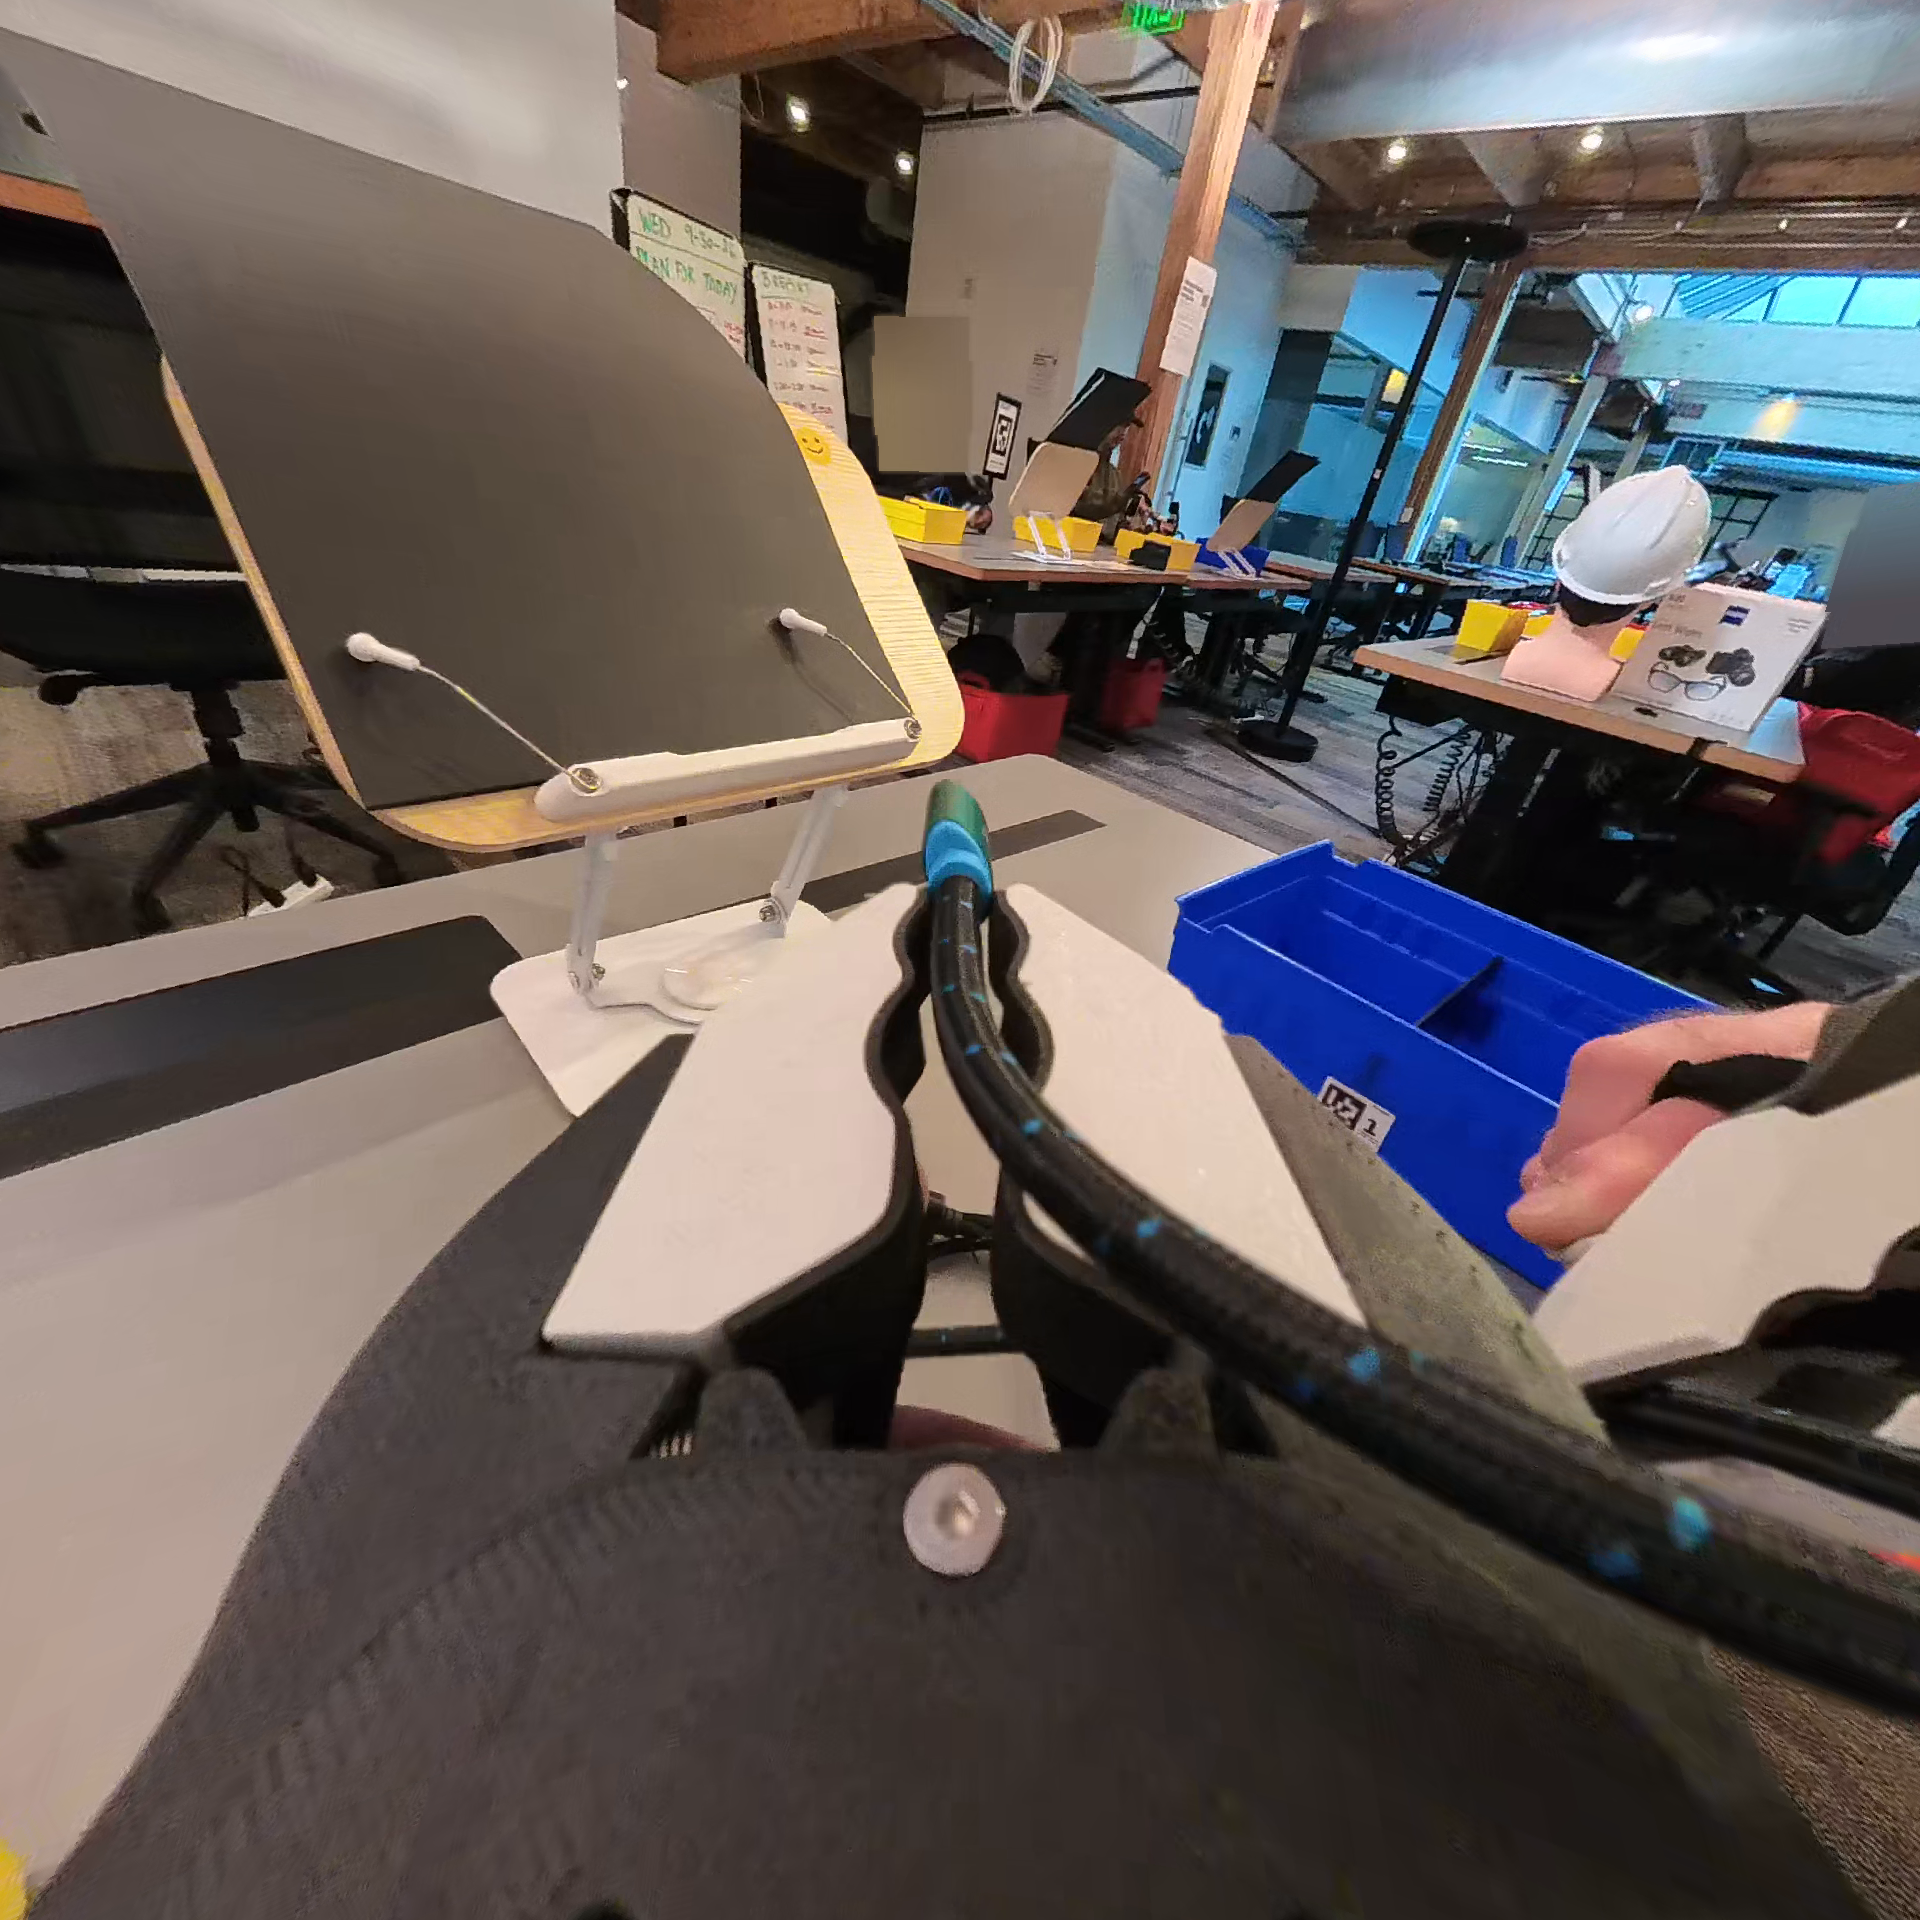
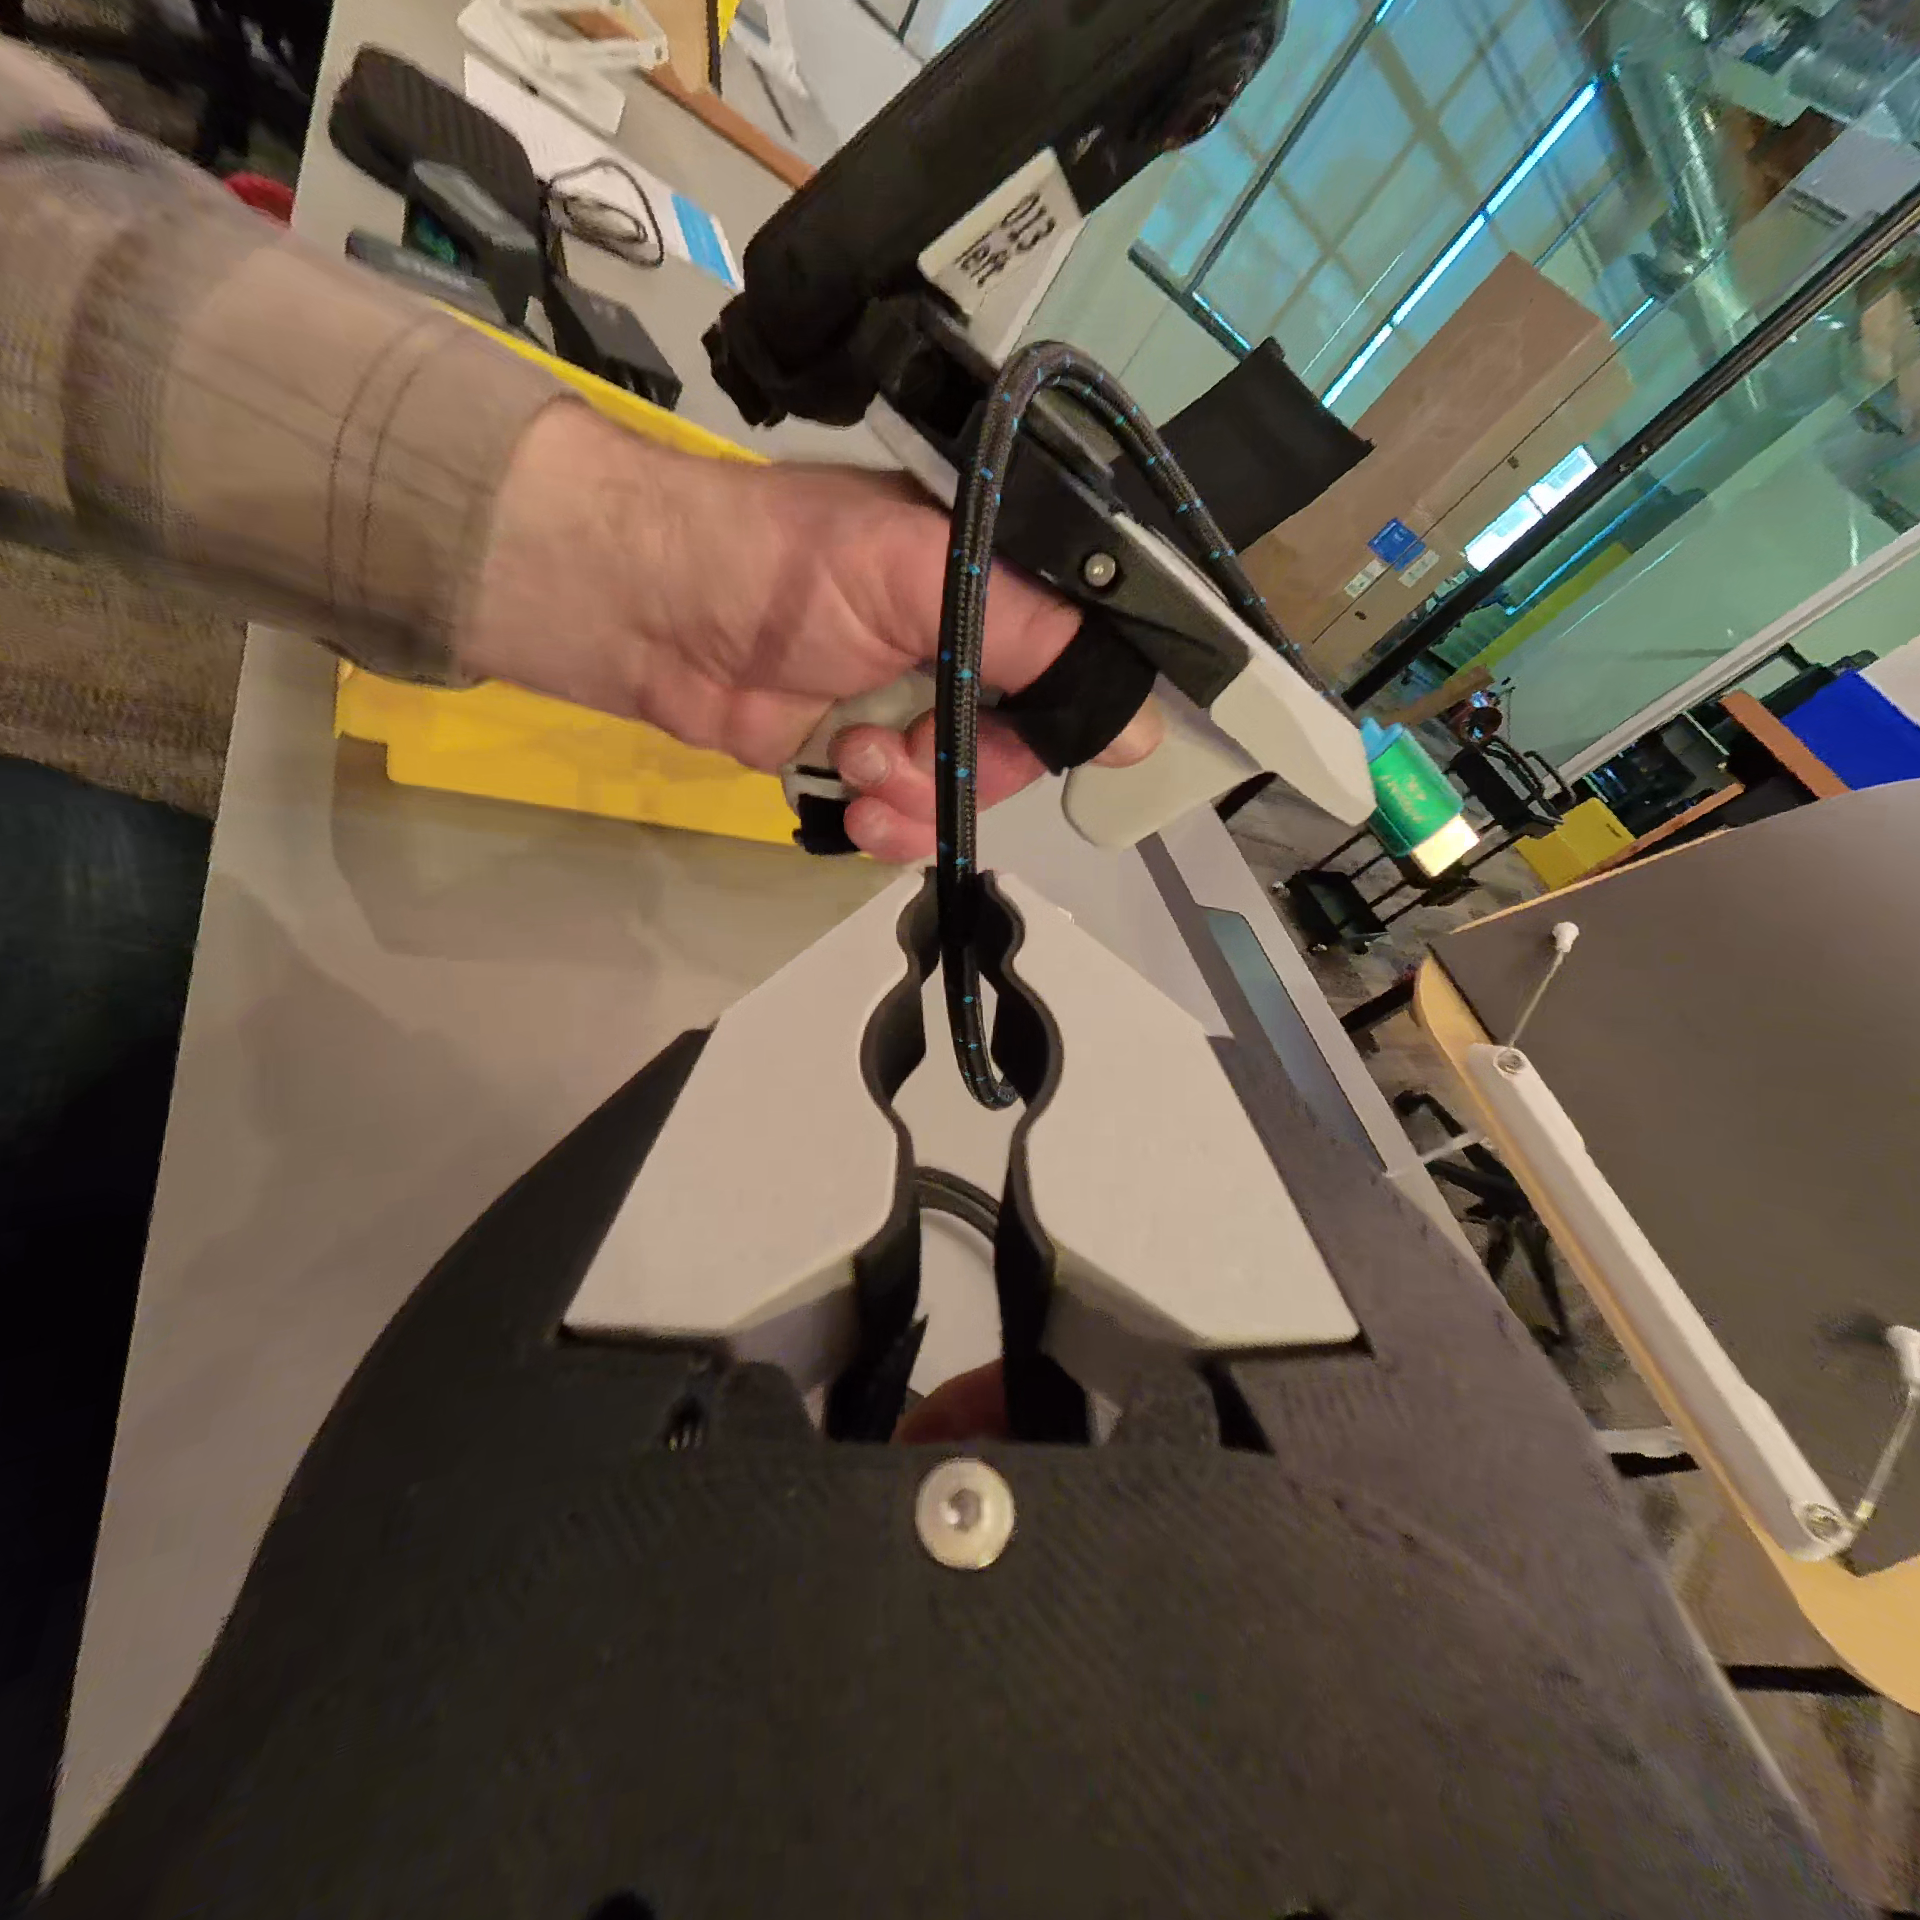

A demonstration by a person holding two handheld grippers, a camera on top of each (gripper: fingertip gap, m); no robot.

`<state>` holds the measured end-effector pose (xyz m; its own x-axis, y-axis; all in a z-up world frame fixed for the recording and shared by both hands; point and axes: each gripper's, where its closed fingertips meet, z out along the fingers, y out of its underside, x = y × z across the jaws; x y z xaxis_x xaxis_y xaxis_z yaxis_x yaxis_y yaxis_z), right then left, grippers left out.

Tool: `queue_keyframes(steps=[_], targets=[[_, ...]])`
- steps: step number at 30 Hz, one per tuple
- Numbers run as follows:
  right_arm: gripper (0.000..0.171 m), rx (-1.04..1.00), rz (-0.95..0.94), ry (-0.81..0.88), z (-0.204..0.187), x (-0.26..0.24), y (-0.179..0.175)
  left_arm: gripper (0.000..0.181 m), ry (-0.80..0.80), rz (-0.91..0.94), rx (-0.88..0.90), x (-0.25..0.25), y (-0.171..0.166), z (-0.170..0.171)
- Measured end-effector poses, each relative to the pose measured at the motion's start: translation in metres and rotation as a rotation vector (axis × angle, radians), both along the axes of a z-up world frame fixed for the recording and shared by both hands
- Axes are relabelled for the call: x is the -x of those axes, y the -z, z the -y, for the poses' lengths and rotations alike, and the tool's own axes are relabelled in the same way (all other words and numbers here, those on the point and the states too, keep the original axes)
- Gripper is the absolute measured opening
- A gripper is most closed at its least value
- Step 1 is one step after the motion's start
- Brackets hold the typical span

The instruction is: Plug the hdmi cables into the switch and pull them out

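Blue bin [image 1: 1382,997] on counter [image 1: 208,1195], black divider inside, nothing seen in it. Yellow bin [image 2: 561,748] behind left hand [image 2: 748,644]. Left tool [image 1: 961,914] pinched braided hdmi cable [image 1: 1039,1122] below green plug [image 1: 956,821]. Right tool [image 2: 961,914] pinched cable's loop. Tilted board stand [image 1: 499,540] close ahead.

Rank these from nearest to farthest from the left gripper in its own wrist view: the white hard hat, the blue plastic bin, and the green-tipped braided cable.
1. Green-tipped braided cable: clamped in the left gripper.
2. Blue plastic bin: on the table, right.
3. White hard hat: far right, on another table.
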<state>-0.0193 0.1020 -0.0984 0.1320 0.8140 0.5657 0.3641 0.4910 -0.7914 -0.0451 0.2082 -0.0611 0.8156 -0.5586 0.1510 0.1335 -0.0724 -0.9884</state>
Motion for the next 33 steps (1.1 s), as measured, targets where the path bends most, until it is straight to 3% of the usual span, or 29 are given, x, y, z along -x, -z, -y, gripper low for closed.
queue_keyframes(steps=[1,6,10,16,23,25,33], targets=[[0.003,-0.026,0.01,-0.001,0.001,0.0,0.002,0.008,0.007,0.007,0.006,0.0,0.0,0.0],[0.003,-0.131,0.07,0.011,0.002,0.003,0.014,0.007,0.021,0.09,0.018,0.002,-0.005,0.001],[0.003,-0.079,0.026,0.001,0.003,0.003,0.01,0.007,0.017,0.119,0.025,0.005,-0.006,0.001],[0.002,-0.041,-0.008,-0.015,0.003,-0.002,0.0,0.008,-0.084,-0.07,-0.049,0.013,-0.002,-0.005],[0.003,0.003,0.028,-0.044,0.006,-0.013,-0.006,0.025,-0.214,-0.253,-0.116,0.018,0.01,-0.013],[0.002,0.012,0.024,-0.048,0.007,-0.017,-0.008,0.007,-0.194,-0.272,-0.095,0.015,0.015,-0.013],[0.002,-0.005,0.025,-0.01,-0.004,-0.029,-0.014,0.005,-0.173,-0.401,-0.039,0.008,0.038,-0.017]])
